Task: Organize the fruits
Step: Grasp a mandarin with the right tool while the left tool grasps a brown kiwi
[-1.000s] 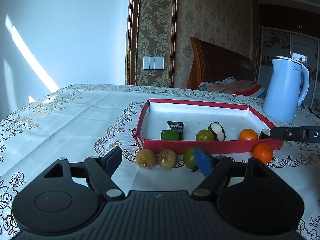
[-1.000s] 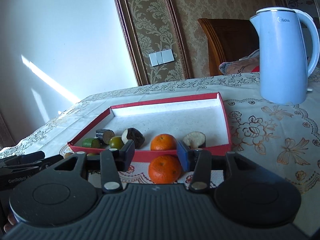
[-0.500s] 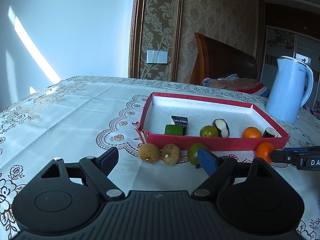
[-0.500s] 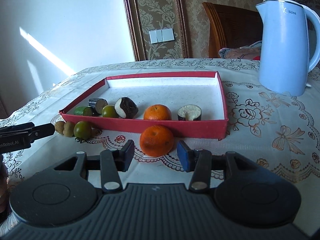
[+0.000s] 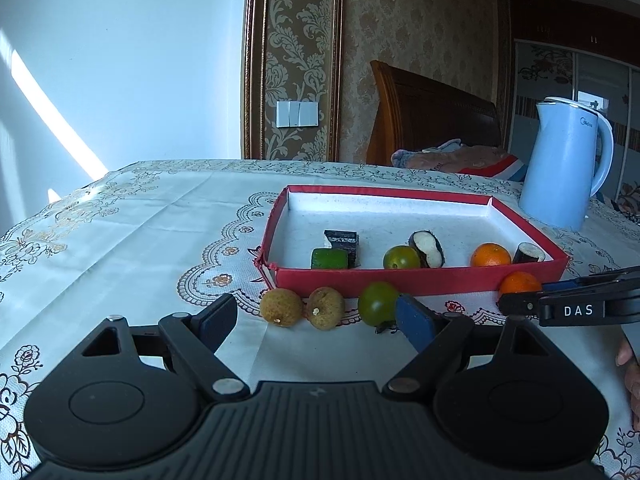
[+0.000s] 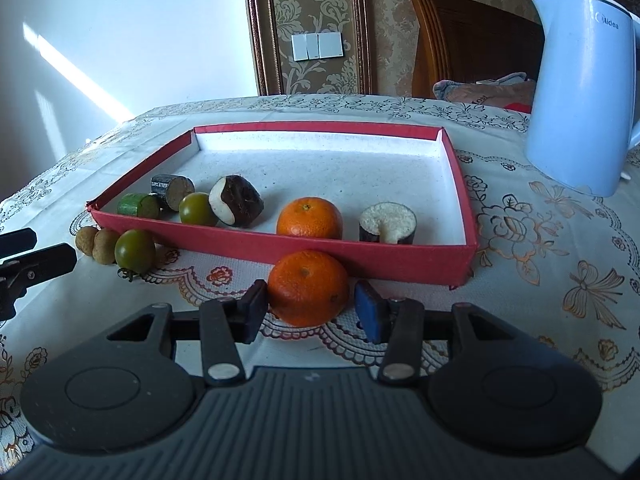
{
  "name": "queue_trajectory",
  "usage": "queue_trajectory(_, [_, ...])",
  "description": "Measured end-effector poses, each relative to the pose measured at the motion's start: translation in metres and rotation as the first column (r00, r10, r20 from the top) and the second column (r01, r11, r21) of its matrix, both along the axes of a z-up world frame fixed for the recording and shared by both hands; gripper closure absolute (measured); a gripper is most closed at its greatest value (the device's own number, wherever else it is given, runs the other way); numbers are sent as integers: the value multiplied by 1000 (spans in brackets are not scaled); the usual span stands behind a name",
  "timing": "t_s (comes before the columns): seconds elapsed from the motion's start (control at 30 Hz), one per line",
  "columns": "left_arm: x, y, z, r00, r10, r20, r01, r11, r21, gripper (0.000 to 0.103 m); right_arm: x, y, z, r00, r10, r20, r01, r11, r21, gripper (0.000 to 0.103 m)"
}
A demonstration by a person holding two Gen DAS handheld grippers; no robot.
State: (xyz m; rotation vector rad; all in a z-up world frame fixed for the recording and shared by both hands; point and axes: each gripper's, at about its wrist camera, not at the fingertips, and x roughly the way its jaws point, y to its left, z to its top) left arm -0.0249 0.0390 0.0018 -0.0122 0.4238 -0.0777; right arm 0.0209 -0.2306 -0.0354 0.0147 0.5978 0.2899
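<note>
A: What lies around the tray?
B: A red tray (image 6: 276,246) with a white floor sits on a lace-patterned tablecloth (image 6: 532,280). Just outside its near wall, in a row: two brown longans (image 5: 302,307), touching each other, then a green tomato (image 5: 378,303), and further right a loose orange (image 6: 308,288) close against the wall. A pale blue kettle (image 6: 580,88) stands on the cloth just beyond the tray's far right corner.

A: And inside the tray?
B: Along the near wall: a green cylinder piece (image 6: 138,205), a dark cylinder piece (image 6: 172,192) behind it, a second green tomato (image 6: 197,209), a dark-skinned piece with a white cut face (image 6: 236,201), a second orange (image 6: 310,218) and a white-fleshed stub (image 6: 388,224).

A: How do the grippers stand?
B: The right gripper (image 6: 310,312) has its jaws part-open either side of the loose orange; the left pad looks to be at its skin, the blue right pad stands clear, so nothing is gripped. The left gripper (image 5: 316,322) is spread wide and empty, low over the cloth before the longans and the outer tomato. The tray wall blocks any straight push forward.

A: The room?
B: White wall with a slant of sunlight, gold-patterned wallpaper, a wall switch (image 5: 298,113), and a wooden headboard (image 5: 432,116) behind the table.
</note>
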Motion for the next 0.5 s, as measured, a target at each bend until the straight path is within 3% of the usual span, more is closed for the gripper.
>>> queue_trajectory(0.37, [8,4,2,1000,12,-11,-11,1000,19,23,-1,-2,0,1000,6,4,-6,1000,16,62])
queue_trajectory(0.5, [17,23,4,997,64,-36,-64,998,1,41,0,-3,-1,1000,8,1,-8,1000,26,61])
